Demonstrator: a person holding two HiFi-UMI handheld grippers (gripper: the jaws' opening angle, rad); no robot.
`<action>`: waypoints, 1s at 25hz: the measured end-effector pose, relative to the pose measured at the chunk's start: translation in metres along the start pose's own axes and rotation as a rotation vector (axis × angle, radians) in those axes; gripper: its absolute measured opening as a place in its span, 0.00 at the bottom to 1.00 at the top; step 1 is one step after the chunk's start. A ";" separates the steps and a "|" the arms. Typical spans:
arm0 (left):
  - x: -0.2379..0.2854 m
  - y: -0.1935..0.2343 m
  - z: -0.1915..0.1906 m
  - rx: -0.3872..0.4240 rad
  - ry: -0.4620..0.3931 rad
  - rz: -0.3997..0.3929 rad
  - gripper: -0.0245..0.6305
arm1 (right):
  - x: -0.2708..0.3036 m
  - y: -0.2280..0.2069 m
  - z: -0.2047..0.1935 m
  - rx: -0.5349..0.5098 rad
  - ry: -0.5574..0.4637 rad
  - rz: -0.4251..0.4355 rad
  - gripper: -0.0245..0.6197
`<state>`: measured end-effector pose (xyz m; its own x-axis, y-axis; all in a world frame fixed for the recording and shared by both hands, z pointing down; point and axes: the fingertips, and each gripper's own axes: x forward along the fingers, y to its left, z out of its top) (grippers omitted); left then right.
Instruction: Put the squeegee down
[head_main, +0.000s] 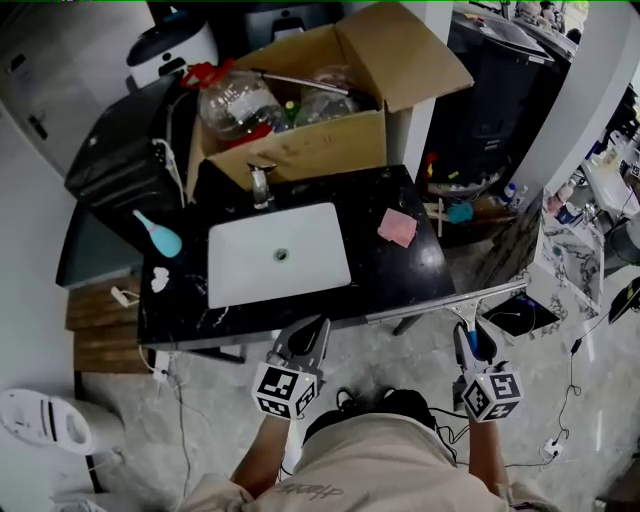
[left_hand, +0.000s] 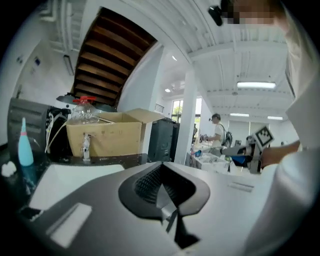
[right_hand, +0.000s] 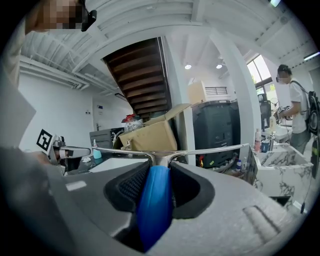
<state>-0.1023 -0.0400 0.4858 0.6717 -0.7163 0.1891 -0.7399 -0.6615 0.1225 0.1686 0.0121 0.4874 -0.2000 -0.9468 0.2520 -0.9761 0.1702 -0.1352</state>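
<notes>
In the head view, your right gripper (head_main: 470, 338) has its jaws clamped on the blue handle of the squeegee (head_main: 440, 303). The squeegee's long metal blade runs left to right, its right end a little farther from you. The handle points back toward your body. The left part of the blade sits along the front edge of the black countertop (head_main: 400, 275), and the right part reaches out past the counter's corner. This view does not show whether the blade touches the counter. Your left gripper (head_main: 312, 332) hangs just in front of the counter edge, below the white sink (head_main: 278, 255), well apart from the squeegee.

In the left gripper view, your left gripper (left_hand: 161, 179) has its jaws pressed together with nothing between them. The sink (left_hand: 70, 175) lies ahead of it.

In the right gripper view, your right gripper (right_hand: 157, 175) grips the squeegee (right_hand: 210, 149) by the blue handle, which stands straight up between the jaws. The blade spans crosswise above them, close to level, with the cardboard box (right_hand: 155, 135) behind it.
</notes>
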 end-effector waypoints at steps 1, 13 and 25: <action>0.004 -0.003 -0.005 0.050 0.029 -0.001 0.06 | 0.003 -0.001 0.001 -0.001 0.003 -0.002 0.24; 0.056 0.055 0.001 -0.117 0.046 0.038 0.06 | 0.114 -0.030 -0.011 0.027 0.089 0.039 0.24; 0.146 0.114 0.062 -0.052 0.031 0.126 0.06 | 0.308 -0.052 0.011 -0.082 0.122 0.191 0.24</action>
<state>-0.0860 -0.2339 0.4674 0.5725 -0.7852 0.2359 -0.8197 -0.5538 0.1462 0.1587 -0.2918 0.5615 -0.3859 -0.8562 0.3437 -0.9221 0.3695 -0.1147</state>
